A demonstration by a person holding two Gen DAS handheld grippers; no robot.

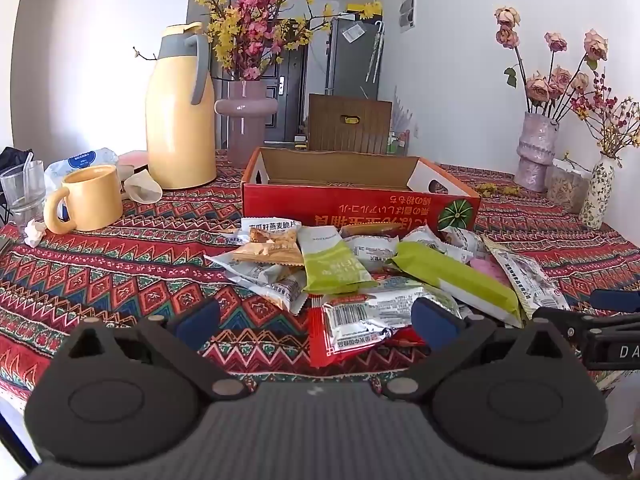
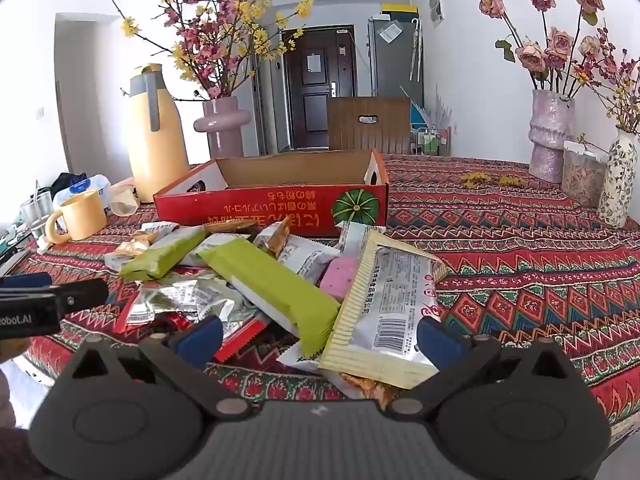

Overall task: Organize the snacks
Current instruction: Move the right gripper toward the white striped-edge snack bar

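A heap of snack packets [image 1: 360,272] lies on the patterned tablecloth in front of an open red cardboard box [image 1: 360,204], which looks empty inside. My left gripper [image 1: 316,320] hovers open at the heap's near left side, over a red-and-silver packet [image 1: 352,320]. In the right wrist view the same box [image 2: 272,204] stands behind the heap. My right gripper [image 2: 318,338] is open above a long green packet [image 2: 276,288] and a cream-edged packet [image 2: 388,312]. A pink packet [image 2: 340,276] lies between them. Neither gripper holds anything.
A yellow thermos jug [image 1: 180,112], a yellow mug [image 1: 90,198] and a glass [image 1: 22,196] stand at the left. Flower vases [image 2: 552,132] and a jar [image 2: 582,176] line the right side. A wooden chair back [image 2: 368,124] rises behind the box.
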